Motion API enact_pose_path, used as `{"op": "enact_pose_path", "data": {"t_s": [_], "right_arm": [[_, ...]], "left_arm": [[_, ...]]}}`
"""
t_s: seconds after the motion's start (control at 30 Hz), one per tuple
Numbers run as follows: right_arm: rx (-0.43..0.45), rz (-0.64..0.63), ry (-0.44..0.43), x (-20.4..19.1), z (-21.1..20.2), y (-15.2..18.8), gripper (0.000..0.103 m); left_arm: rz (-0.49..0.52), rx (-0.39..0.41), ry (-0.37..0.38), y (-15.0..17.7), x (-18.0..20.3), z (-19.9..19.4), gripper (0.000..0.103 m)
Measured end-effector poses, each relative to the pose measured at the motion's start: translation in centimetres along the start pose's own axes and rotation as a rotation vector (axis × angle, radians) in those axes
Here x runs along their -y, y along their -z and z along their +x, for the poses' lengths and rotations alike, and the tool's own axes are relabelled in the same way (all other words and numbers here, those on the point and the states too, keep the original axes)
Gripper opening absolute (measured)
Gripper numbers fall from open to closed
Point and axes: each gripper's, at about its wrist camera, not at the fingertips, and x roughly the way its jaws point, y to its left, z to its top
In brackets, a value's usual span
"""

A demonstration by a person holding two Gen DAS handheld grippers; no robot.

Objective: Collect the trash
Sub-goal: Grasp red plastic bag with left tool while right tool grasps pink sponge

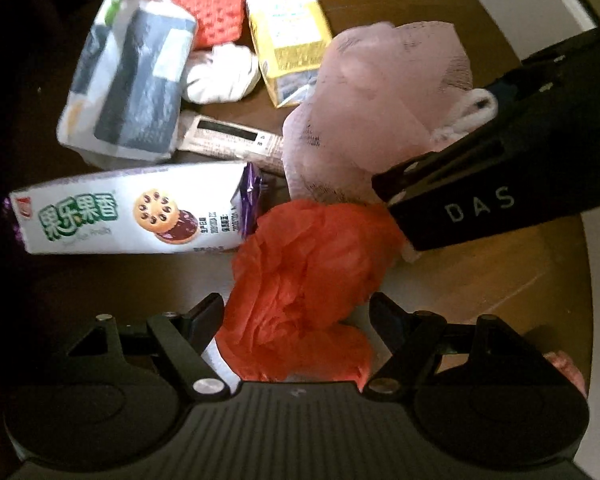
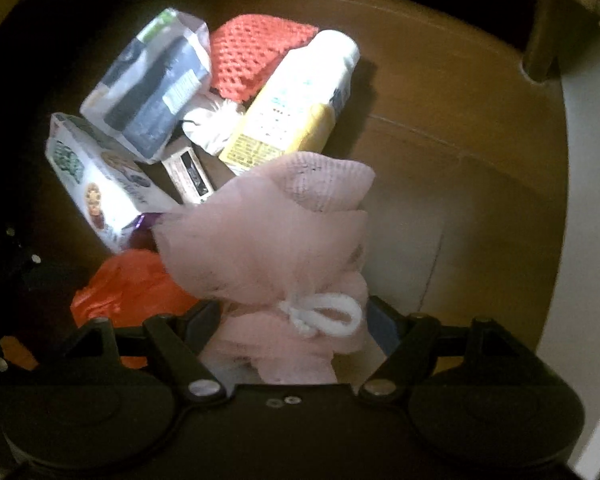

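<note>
The left gripper (image 1: 296, 312) hangs spread over the crumpled orange plastic bag (image 1: 308, 276) on the brown table (image 1: 500, 280), while the right gripper (image 2: 292, 320) straddles, unclenched, the pink mesh bath pouf (image 2: 268, 248) just beside it.

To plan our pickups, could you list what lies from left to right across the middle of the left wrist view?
Biscuit box → orange crumpled bag → right gripper; the pink mesh pouf overlaps, so I leave it out.

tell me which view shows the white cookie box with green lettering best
The left wrist view: the white cardboard cookie box with green lettering lies broadside, its lettering and cookie picture sharp and unobstructed. In the right wrist view the same box is foreshortened and blurred, with the clear plastic bag overlapping its far end.
</note>
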Motion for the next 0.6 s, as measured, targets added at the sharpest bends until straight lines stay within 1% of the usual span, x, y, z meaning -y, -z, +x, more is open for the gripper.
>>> {"op": "enact_pose_path", "data": {"t_s": [0.07, 0.1, 0.13, 0.17, 0.2, 0.23, 0.27, 0.33, 0.43, 0.6], "right_arm": [[-0.007, -0.002, -0.005, -0.1, 0.9, 0.0, 0.078], [-0.01, -0.005, -0.003, -0.1, 1.2, 0.0, 0.075], [-0.012, -0.003, -0.003, -0.1, 1.4, 0.0, 0.071], [-0.016, 0.004, -0.007, -0.1, 1.6, 0.1, 0.068], [-0.016, 0.013, -0.009, 0.0, 1.6, 0.1, 0.063], [-0.012, 0.025, -0.011, 0.1, 1.5, 0.2, 0.056], [-0.008, 0.039, -0.017, 0.2, 1.2, 0.4, 0.053], [-0.002, 0.058, -0.014, 0.4, 0.8, 0.6, 0.043], [0.008, 0.091, -0.013, 0.3, -0.7, 1.2, 0.034], [0.043, 0.196, -0.027, 0.5, -4.8, 2.6, 0.032]], "left_arm": [[-0.004, -0.011, 0.007, -0.1, 0.1, 0.6, 0.079], [-0.008, -0.014, 0.014, -0.1, 0.2, 0.7, 0.078], [-0.011, -0.018, 0.016, -0.1, 0.2, 0.8, 0.072], [-0.016, -0.024, 0.027, -0.2, 0.1, 0.8, 0.061], [-0.025, -0.032, 0.039, -0.2, 0.1, 0.7, 0.058], [-0.032, -0.035, 0.042, -0.3, 0.2, 0.5, 0.052], [-0.037, -0.037, 0.046, -0.3, 0.2, 0.3, 0.047], [-0.048, -0.039, 0.052, -0.4, 0.0, -0.5, 0.044], [-0.056, -0.036, 0.058, -0.4, -0.2, -2.0, 0.042], [-0.134, -0.031, 0.099, 0.1, -0.9, -6.3, 0.042]]}}
